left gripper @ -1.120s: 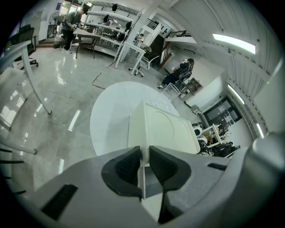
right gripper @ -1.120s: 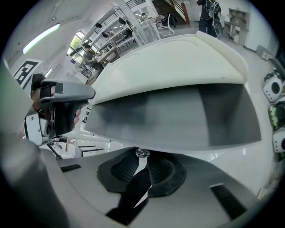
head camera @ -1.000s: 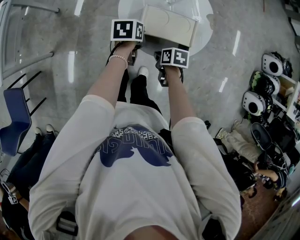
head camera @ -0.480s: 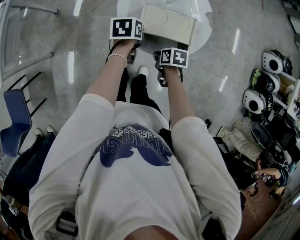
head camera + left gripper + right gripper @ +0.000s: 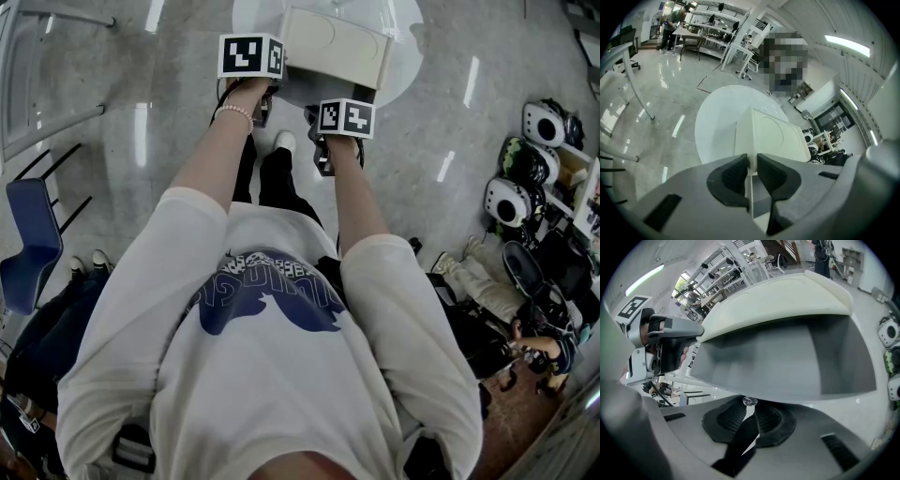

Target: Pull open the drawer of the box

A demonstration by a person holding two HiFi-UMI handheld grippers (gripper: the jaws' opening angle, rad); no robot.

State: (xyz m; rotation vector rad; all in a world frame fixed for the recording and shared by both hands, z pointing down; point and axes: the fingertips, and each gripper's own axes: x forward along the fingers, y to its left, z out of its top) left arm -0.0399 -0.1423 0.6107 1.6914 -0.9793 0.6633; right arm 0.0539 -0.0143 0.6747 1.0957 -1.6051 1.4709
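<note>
Glossy grey marbled floor of a large workshop hall, with a round white table standing on it.

Left gripper: jaws narrowly apart, ribbed black pads clamped on either face of the near left upright edge of the cream box. Held in the left hand, with a bead bracelet at the wrist.

Right gripper: jaws almost together, tips pinched on a small shiny knob at the front rim of the drawer. Held in the right hand, just before the box on its near right side.

Drawer drawn out towards the person from under the box's cream top, its grey hollow open to view and empty as far as seen.

Box resting on the table, near the table's edge closest to the person.

Nearer than the box, filling the lower head view: white T-shirt with a dark blue print. Well left of the box, a blue chair. Well right of the box, rounded black-and-white gear on the floor and on shelving.
</note>
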